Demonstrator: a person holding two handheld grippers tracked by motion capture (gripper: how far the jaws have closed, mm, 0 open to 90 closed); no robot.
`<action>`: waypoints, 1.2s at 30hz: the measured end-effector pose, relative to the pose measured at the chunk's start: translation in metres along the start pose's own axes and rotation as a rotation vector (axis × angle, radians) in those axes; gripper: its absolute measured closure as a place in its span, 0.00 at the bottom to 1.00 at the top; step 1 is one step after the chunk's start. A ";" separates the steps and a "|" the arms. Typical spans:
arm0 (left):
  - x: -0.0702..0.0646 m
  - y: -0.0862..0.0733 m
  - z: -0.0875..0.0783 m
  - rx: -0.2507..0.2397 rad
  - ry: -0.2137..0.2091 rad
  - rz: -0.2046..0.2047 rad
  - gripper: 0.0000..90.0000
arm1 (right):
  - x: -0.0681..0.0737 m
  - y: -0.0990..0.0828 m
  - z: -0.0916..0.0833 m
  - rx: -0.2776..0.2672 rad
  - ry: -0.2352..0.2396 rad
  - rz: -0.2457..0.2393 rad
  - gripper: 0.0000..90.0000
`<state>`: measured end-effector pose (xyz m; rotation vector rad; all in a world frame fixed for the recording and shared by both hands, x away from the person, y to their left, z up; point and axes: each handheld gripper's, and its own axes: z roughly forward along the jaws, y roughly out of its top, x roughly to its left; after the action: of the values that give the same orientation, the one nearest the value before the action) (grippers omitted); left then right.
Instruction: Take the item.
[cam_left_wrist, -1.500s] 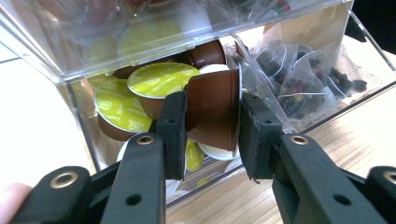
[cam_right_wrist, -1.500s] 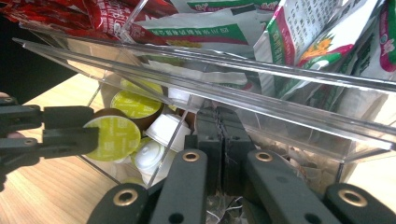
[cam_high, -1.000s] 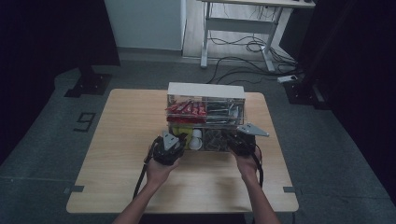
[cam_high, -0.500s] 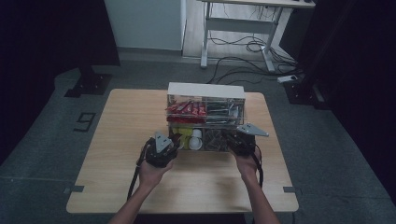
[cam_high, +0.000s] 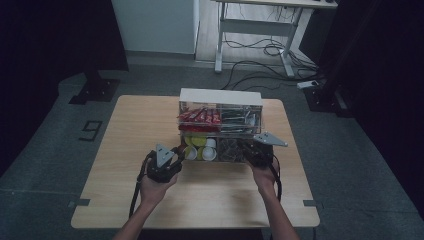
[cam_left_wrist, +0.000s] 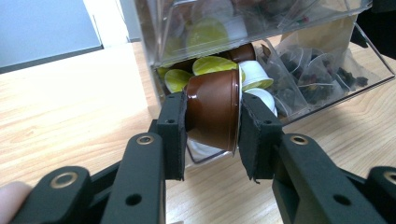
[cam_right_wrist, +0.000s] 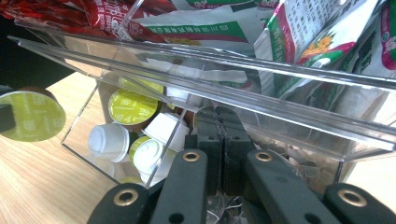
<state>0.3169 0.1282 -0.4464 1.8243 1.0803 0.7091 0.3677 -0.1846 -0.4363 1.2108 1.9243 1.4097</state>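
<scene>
- Seen from above: wooden table (cam_high: 125, 165), with a clear two-tier organiser box (cam_high: 220, 125) at its middle; red sachets (cam_high: 199, 118) upper left, capsules lower left, dark tea bags (cam_left_wrist: 322, 70) lower right.
- Left gripper (cam_left_wrist: 212, 123) clamped on a brown coffee capsule (cam_left_wrist: 212, 114), held just outside the mouth of the lower-left compartment, above the table and clear of it.
- Capsule lying on its side between the black pads: long axis level, running jaw to jaw. Wide rim pressed against the right-hand pad, narrow base against the left-hand pad. From the right gripper view, green foil lid (cam_right_wrist: 30, 116) facing that camera.
- Right gripper (cam_right_wrist: 219, 140) with jaws together, tips pushed in at the divider wall of the lower tier (cam_right_wrist: 173, 140); whether anything thin is pinched between them, cannot tell.
- Loose capsules (cam_right_wrist: 126, 140) piled in the compartment, white and green lids jumbled, some tipped.
- Risk, as a judgement: grip lands on rim and base rather than the tapered wall, so a slight tilt could let the capsule pivot and drop to the table.
- Further risk: too hard a squeeze could dent the thin cup or burst the foil.
- Further risk: swinging near the box could knock the clear front lip (cam_left_wrist: 327, 100) or shift the whole organiser, spilling piled capsules.
</scene>
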 end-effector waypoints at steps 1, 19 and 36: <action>0.001 -0.001 -0.001 0.000 0.001 -0.002 0.72 | 0.000 0.000 0.000 0.000 0.000 -0.001 0.98; 0.025 -0.022 -0.016 0.016 0.031 -0.039 0.72 | -0.001 -0.001 0.000 0.001 -0.005 0.003 0.98; 0.053 -0.063 -0.019 0.093 0.075 -0.085 0.72 | -0.002 -0.002 0.001 0.004 -0.009 0.003 0.98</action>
<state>0.3020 0.1976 -0.4919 1.8308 1.2512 0.6922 0.3688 -0.1856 -0.4386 1.2202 1.9209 1.4007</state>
